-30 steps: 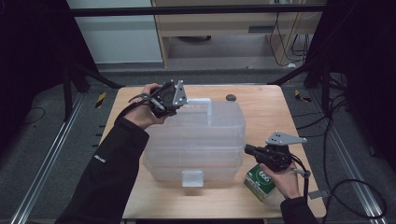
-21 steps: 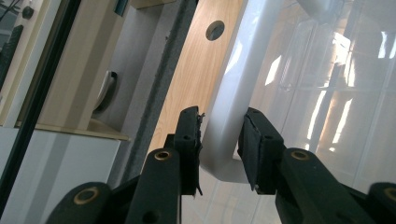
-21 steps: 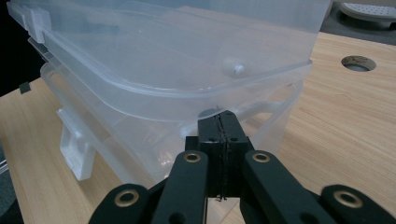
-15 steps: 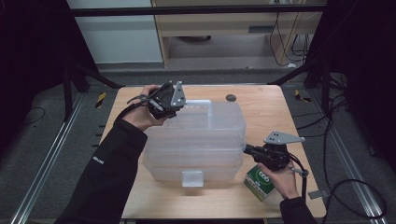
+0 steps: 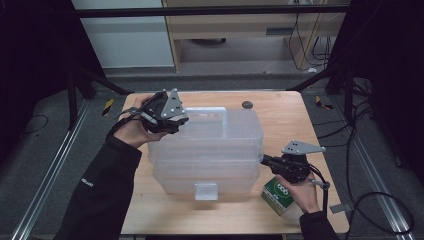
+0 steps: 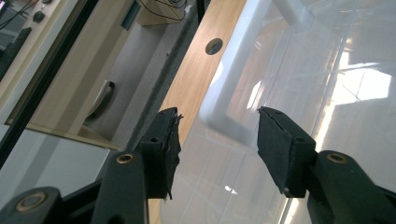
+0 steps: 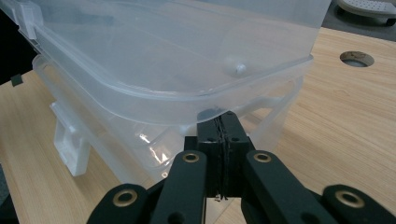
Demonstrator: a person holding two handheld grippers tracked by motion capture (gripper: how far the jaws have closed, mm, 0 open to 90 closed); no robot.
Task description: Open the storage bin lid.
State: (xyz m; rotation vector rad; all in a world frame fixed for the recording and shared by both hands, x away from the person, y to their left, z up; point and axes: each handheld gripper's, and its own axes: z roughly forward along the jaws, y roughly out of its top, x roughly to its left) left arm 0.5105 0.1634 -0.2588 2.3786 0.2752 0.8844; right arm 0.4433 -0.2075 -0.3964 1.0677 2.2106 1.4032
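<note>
With the clear plastic storage box's lid (image 5: pixel 210 132) already lifted, the left tool (image 6: pixel 215 135), its jaws just opened, straddles its rim ungripped while the right tool (image 7: pixel 219 135), pinched shut and empty, props it beneath.

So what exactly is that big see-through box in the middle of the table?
The clear plastic storage box sits mid-table, frosted and see-through, with a lid lifted along its right edge, above the tub's rim. A white latch hangs at its front. The right tongs, shut, poke under the raised lid edge; the left tongs have just been opening and now straddle the lid's far-left corner without pressing it.
</note>
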